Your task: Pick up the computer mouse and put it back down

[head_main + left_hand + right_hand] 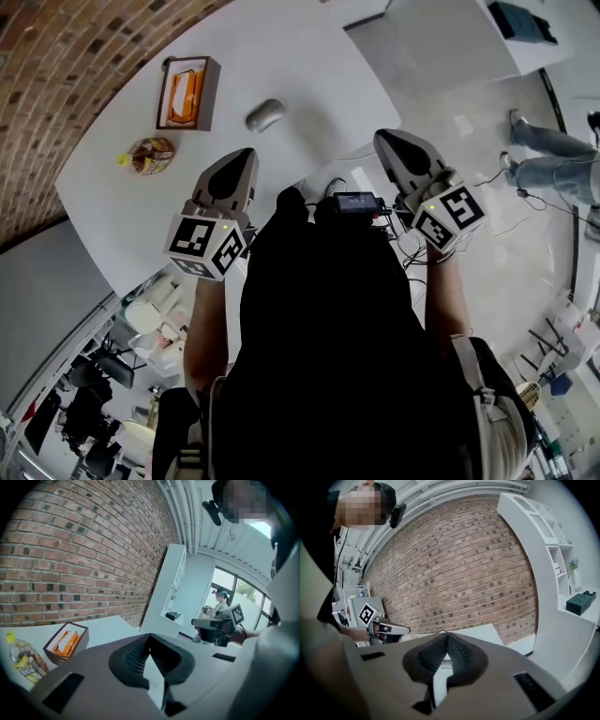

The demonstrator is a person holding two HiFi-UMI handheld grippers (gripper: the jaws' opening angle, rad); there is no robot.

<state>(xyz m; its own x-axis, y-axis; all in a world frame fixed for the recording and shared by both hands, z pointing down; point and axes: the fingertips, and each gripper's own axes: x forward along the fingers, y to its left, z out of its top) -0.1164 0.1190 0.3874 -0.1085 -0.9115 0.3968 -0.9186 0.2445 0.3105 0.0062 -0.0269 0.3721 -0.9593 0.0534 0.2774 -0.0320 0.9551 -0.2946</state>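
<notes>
The grey computer mouse (265, 114) lies on the white table (309, 66), apart from both grippers. My left gripper (247, 156) hovers over the table's near edge, a short way this side of the mouse, its jaws shut with nothing in them (150, 638). To the right of the mouse, my right gripper (382, 139) is near the table's corner, jaws meeting at the tips and holding nothing (446, 635). Neither gripper view shows the mouse. Each gripper view sees the other gripper: the right gripper (219, 624) and the left gripper (378, 623).
A box with an orange item (187, 92) (65, 641) and a snack bag with a yellow cap (150, 156) (22, 659) lie on the table's left part. A brick wall (66, 56) runs behind. A white shelf (562, 573) holds a dark box (580, 603). A person's legs (553, 159) are at the right.
</notes>
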